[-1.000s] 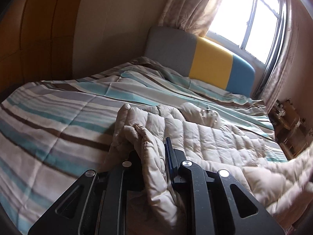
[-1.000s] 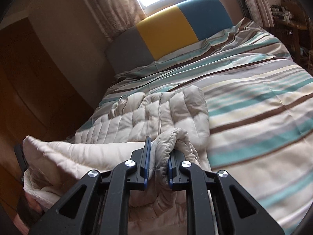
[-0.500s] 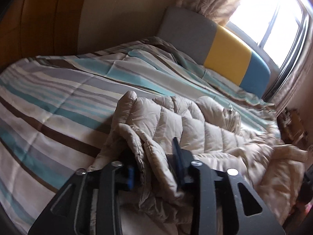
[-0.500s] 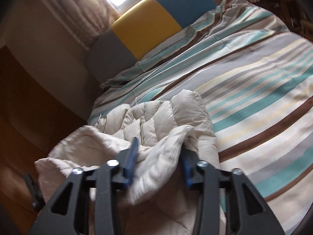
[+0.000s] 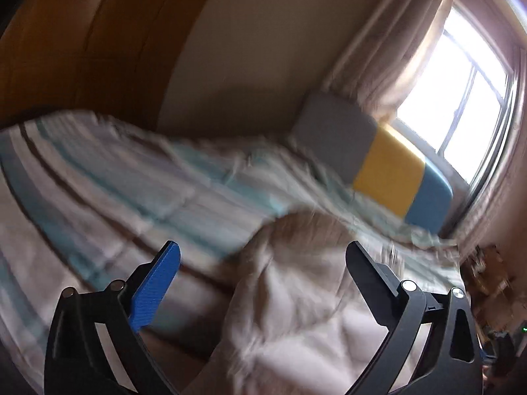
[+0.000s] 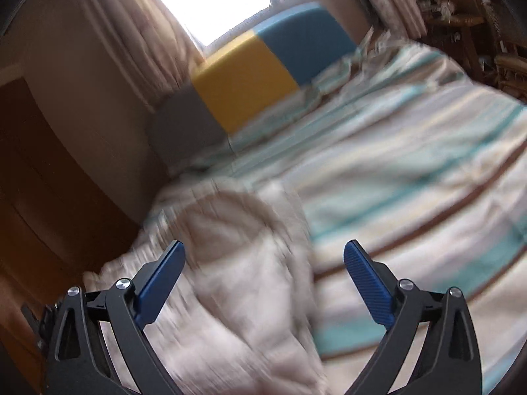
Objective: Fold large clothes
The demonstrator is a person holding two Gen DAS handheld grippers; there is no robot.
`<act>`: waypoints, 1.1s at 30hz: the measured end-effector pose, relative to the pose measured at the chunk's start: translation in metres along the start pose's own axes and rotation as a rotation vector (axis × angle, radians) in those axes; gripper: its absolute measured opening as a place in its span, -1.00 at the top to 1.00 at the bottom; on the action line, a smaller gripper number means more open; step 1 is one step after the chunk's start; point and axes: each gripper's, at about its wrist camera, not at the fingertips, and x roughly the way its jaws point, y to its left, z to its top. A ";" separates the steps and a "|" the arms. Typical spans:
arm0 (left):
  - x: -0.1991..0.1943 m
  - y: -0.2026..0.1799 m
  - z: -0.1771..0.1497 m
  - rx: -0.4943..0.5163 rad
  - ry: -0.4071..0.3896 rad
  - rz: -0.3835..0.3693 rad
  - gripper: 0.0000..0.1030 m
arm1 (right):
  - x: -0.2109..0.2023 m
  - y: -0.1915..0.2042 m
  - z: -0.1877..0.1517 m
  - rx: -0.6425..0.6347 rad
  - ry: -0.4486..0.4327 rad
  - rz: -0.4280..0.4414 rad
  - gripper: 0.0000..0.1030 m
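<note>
Two grips just let go! Left wrist view: the left gripper [image 5: 262, 256] has just sprung wide, pads clear of the cream quilted puffer jacket [image 5: 296, 302] lying on the striped duvet [image 5: 98, 177]. Right wrist view: the right gripper [image 6: 263, 256] likewise, jaws apart, jacket dropped between them. Fold laid, likely.

Striped bedspread [image 6: 411, 171] lies open on one side; the puffy jacket [image 6: 243, 263] mounds ahead, headboard [image 6: 250, 75] beyond.

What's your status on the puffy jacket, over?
Left gripper and right gripper open, jaws just opened. Beige quilted jacket released, lying on striped bedspread. Nothing in the way, over.
</note>
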 end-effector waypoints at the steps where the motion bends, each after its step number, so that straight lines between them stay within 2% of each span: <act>1: 0.007 0.002 -0.007 0.018 0.059 0.002 -0.94 | 0.004 -0.004 -0.008 0.001 0.033 0.001 -0.88; 4: 0.033 0.000 -0.030 0.100 0.213 0.006 -0.94 | 0.023 -0.012 -0.029 0.042 0.131 0.020 -0.88; 6: 0.043 -0.003 -0.039 0.128 0.244 0.027 -0.94 | 0.032 -0.012 -0.038 0.080 0.156 0.039 -0.89; 7: 0.047 -0.004 -0.040 0.122 0.260 0.032 -0.94 | 0.033 -0.007 -0.039 0.054 0.146 0.026 -0.86; 8: 0.054 -0.003 -0.042 0.094 0.290 0.024 -0.93 | 0.038 -0.001 -0.041 0.026 0.171 0.031 -0.64; 9: 0.059 -0.003 -0.043 0.071 0.321 0.001 -0.72 | 0.042 0.002 -0.042 0.014 0.194 0.033 -0.44; 10: 0.062 -0.006 -0.046 0.071 0.345 -0.016 -0.41 | 0.045 0.005 -0.044 0.005 0.210 0.015 -0.31; 11: 0.063 -0.015 -0.049 0.116 0.367 -0.018 -0.22 | 0.045 0.008 -0.046 0.002 0.218 0.022 -0.15; 13: 0.059 -0.029 -0.055 0.212 0.376 -0.005 0.03 | 0.042 0.007 -0.048 0.029 0.232 0.052 0.06; 14: 0.055 -0.033 -0.057 0.234 0.384 -0.013 0.13 | 0.039 0.004 -0.051 0.040 0.236 0.064 0.14; 16: 0.048 -0.034 -0.060 0.227 0.402 -0.042 0.21 | 0.033 0.002 -0.054 0.037 0.239 0.070 0.23; 20: 0.020 -0.037 -0.071 0.264 0.414 -0.068 0.25 | 0.014 0.001 -0.062 0.026 0.253 0.070 0.26; 27: -0.033 -0.031 -0.102 0.285 0.423 -0.129 0.25 | -0.043 -0.016 -0.082 -0.001 0.285 0.070 0.26; 33: -0.079 -0.029 -0.131 0.309 0.430 -0.163 0.25 | -0.099 -0.032 -0.116 0.011 0.285 0.080 0.25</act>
